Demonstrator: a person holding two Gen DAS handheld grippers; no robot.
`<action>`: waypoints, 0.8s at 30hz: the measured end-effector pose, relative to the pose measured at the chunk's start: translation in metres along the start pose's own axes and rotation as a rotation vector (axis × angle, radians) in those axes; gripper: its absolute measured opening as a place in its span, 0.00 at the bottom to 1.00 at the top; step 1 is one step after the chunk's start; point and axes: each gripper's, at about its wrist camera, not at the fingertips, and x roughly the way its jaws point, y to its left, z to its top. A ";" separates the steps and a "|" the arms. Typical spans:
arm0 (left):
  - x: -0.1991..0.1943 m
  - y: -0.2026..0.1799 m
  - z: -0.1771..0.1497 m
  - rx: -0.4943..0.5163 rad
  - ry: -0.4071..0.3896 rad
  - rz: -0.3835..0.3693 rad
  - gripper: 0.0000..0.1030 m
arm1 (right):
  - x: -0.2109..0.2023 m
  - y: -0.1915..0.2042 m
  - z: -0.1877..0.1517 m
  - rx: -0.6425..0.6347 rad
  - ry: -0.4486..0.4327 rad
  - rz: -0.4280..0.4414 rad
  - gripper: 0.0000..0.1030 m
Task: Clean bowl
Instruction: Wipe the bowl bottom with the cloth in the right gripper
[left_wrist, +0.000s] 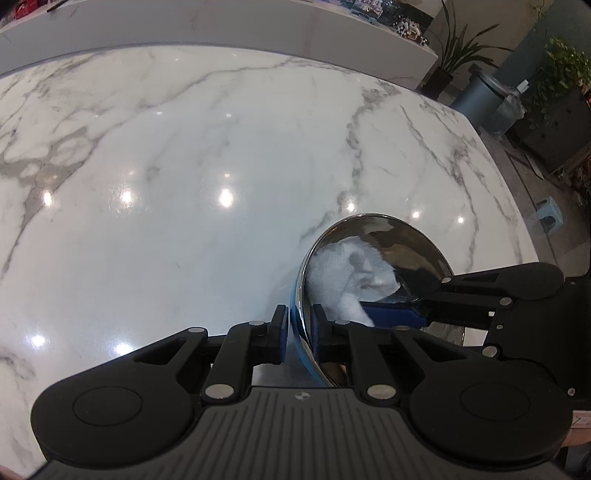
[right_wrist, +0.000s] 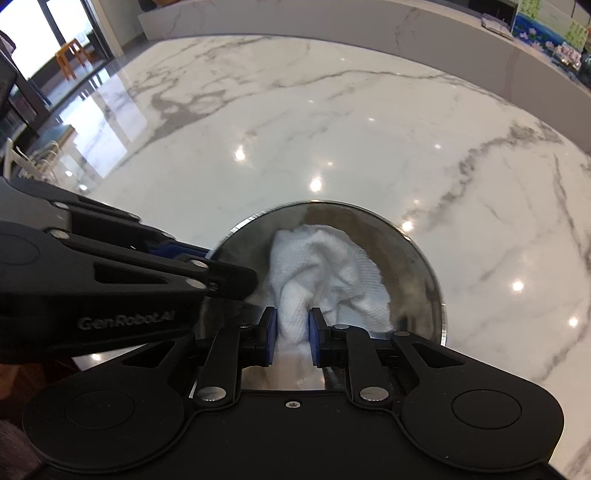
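Each wrist camera looks steeply down along its gripper, close above the worktop (left_wrist: 184, 166). Both views share the bowl (left_wrist: 417, 243) and cloth (right_wrist: 325, 273).

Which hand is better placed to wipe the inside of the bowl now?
Right. The right tool is shut on the white cloth inside the bowl, while the left tool clamps the bowl's rim and steadies it.

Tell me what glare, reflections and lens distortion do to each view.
Left wrist view: round ceiling-light glare spots dot the marble table, whose far edge bows from fisheye distortion; the bowl mirrors dark shapes inside. Right wrist view: the same bright spots on the table, window glare at its far left, and the cloth stays sharp.
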 end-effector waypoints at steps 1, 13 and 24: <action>0.000 0.000 0.000 0.000 0.001 0.000 0.11 | 0.000 -0.002 0.000 0.001 0.000 -0.011 0.15; 0.000 0.006 -0.001 -0.014 0.010 0.001 0.11 | -0.011 0.002 -0.001 -0.106 -0.016 -0.218 0.14; 0.001 0.008 -0.002 -0.046 0.006 -0.034 0.12 | -0.002 -0.008 0.000 -0.024 -0.002 -0.140 0.15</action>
